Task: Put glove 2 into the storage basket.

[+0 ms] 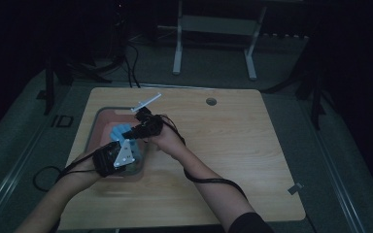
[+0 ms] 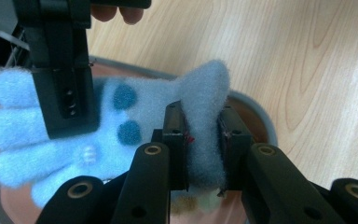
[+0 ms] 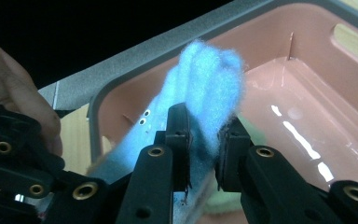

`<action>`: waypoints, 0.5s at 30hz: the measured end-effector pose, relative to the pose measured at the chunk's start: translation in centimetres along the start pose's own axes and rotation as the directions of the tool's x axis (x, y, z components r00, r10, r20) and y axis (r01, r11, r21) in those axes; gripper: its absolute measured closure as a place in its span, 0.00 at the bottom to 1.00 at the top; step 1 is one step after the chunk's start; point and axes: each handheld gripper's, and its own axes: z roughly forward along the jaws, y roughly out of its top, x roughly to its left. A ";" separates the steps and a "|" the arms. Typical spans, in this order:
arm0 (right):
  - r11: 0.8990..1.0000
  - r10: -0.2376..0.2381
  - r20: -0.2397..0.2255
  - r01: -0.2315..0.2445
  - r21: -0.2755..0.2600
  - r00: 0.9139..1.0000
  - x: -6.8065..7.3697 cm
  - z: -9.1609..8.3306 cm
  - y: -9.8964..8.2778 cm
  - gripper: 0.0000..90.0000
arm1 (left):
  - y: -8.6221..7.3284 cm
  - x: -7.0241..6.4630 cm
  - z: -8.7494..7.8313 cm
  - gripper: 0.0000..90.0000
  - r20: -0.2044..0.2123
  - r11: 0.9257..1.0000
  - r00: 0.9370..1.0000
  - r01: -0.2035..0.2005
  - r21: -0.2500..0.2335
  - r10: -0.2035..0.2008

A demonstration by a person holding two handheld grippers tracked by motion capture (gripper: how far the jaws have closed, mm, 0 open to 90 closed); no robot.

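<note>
A fuzzy light-blue glove (image 2: 144,102) with dark blue dots is held over a pink tub (image 3: 307,56) with a grey rim, at the left of the table in the high view. My left gripper (image 2: 203,122) is shut on the glove's cuff end. My right gripper (image 3: 205,126) is shut on the glove's finger end (image 3: 205,70). In the high view the left gripper (image 1: 126,145) and the right gripper (image 1: 140,128) sit close together above the tub (image 1: 97,127), with the glove (image 1: 123,131) between them.
Something pale green lies in the tub (image 3: 223,200) under the glove. A white stick-like object (image 1: 146,102) lies on the wooden table (image 1: 233,145) just beyond the tub. The table has a round hole (image 1: 211,101) near its far edge. A white frame (image 1: 213,29) stands on the floor beyond.
</note>
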 end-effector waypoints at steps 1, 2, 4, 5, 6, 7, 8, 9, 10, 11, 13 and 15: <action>1.000 -0.002 0.002 0.002 0.006 1.000 -0.1 0.3 0.0 0.87 | -0.3 0.1 0.2 0.86 0.000 1.000 1.000 0.000 0.007 0.000; 1.000 0.003 0.004 -0.003 0.010 1.000 -0.2 0.7 -0.1 0.87 | -0.5 0.1 0.5 0.86 0.004 1.000 1.000 0.006 0.008 -0.006; 1.000 0.006 0.008 -0.006 0.020 1.000 -0.4 1.3 -0.2 0.87 | -1.0 0.1 1.0 0.86 0.013 1.000 1.000 0.011 0.017 -0.011; 1.000 0.014 0.010 -0.014 0.027 1.000 -0.6 1.6 -0.4 0.87 | -1.3 0.1 1.2 0.86 0.020 1.000 1.000 0.018 0.020 -0.018; 0.999 0.017 0.014 -0.017 0.034 1.000 -0.7 2.0 -0.5 0.87 | -1.5 0.1 1.5 0.86 0.029 0.999 0.999 0.022 0.027 -0.023; 0.999 0.020 0.015 -0.021 0.041 1.000 -0.8 2.3 -0.7 0.87 | -1.8 0.1 1.8 0.86 0.032 0.999 0.999 0.027 0.028 -0.028; 0.999 0.020 0.022 -0.021 0.050 1.000 -0.8 2.6 -0.9 0.87 | -1.9 0.1 2.0 0.86 0.041 0.999 0.999 0.031 0.033 -0.032; 0.998 0.021 0.027 -0.022 0.059 0.999 -0.9 2.9 -1.1 0.87 | -2.1 0.1 2.2 0.86 0.049 0.999 0.998 0.031 0.043 -0.033; 0.998 0.021 0.027 -0.022 0.059 0.999 -0.9 2.9 -1.1 0.87 | -2.1 0.1 2.2 0.86 0.049 0.999 0.998 0.031 0.043 -0.033; 0.998 0.022 0.027 -0.024 0.066 0.999 -1.0 3.1 -1.2 0.87 | -2.4 0.1 2.7 0.86 0.063 0.998 0.997 0.038 0.049 -0.041; 0.995 0.018 0.050 -0.023 0.092 0.999 -1.2 3.7 -1.5 0.86 | -2.6 0.1 3.2 0.86 0.067 0.997 0.997 0.039 0.061 -0.044; 0.994 0.015 0.062 -0.022 0.111 0.998 -1.3 4.0 -1.7 0.86 | -2.8 0.2 3.5 0.86 0.078 0.997 0.996 0.039 0.069 -0.044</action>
